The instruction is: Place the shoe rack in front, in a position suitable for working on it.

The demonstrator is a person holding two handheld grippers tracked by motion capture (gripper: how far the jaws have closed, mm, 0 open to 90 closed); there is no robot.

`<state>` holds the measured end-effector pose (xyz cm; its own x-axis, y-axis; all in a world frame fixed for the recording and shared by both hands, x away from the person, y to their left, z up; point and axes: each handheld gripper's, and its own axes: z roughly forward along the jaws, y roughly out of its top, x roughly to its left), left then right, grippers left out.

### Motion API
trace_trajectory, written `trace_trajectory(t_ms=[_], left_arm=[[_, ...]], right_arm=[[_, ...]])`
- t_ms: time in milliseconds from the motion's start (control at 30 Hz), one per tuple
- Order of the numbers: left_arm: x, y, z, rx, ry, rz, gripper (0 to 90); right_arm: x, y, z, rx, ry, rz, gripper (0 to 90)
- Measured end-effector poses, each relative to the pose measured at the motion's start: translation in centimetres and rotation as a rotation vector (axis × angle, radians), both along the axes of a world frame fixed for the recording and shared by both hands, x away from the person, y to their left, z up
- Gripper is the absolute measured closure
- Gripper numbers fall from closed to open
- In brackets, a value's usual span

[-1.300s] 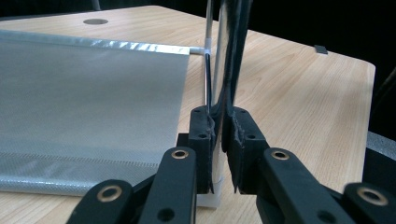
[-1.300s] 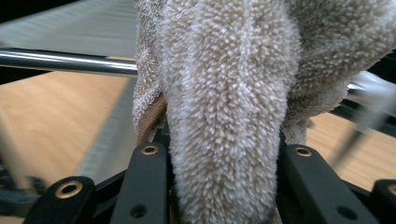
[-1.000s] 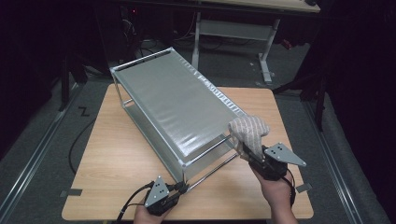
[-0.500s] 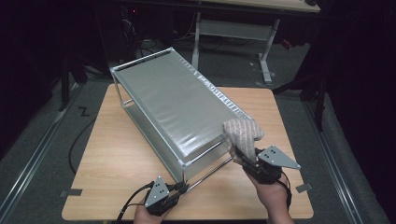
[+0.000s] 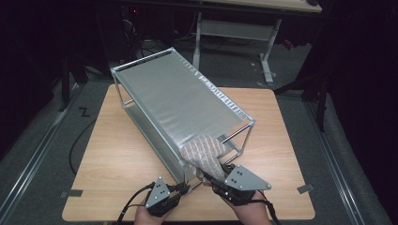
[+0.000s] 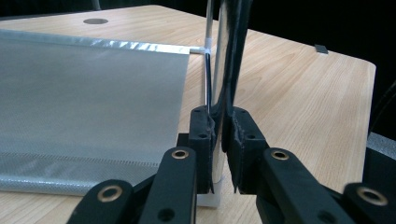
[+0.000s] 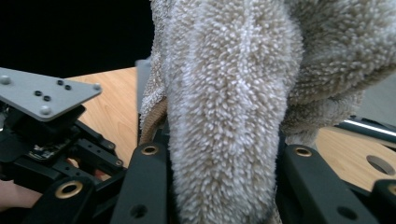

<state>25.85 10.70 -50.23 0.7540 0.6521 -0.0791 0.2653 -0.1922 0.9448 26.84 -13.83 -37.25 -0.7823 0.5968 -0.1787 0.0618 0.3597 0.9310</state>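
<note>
A silver metal shelf rack stands slanted on the wooden table. My left gripper is at the rack's near corner, shut on its chrome post; in the left gripper view the gripper has both pads against that post, beside the mesh shelf panel. My right gripper is shut on a beige fluffy cloth that lies on the near end of the rack's top. In the right gripper view the cloth bulges out of the gripper and hides its fingertips.
A white desk frame and cables stand on the floor beyond the table. Bare table top lies right of the rack. A round hole is in the table's far part. The left gripper's grey plate is close beside the right gripper.
My right gripper has slid the cloth leftward and toward me across the rack's top, from the right corner to the near corner. The left gripper has stayed on the post.
</note>
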Motion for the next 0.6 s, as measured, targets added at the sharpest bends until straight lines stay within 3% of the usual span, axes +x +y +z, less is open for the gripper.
trace_trajectory(t_ms=[200,400,600], left_arm=[[0.0,0.0,0.0,-0.001,0.001,0.000,80.3],[0.0,0.0,0.0,0.000,0.001,0.000,80.3],[0.0,0.0,0.0,0.000,0.001,0.000,80.3]], right_arm=[[1.0,-0.9,-0.1,0.012,0.004,-0.052,65.6],[3.9,-4.7,-0.4,0.053,0.033,-0.200,65.6],[5.5,-7.2,-0.8,0.083,0.058,-0.295,65.6]])
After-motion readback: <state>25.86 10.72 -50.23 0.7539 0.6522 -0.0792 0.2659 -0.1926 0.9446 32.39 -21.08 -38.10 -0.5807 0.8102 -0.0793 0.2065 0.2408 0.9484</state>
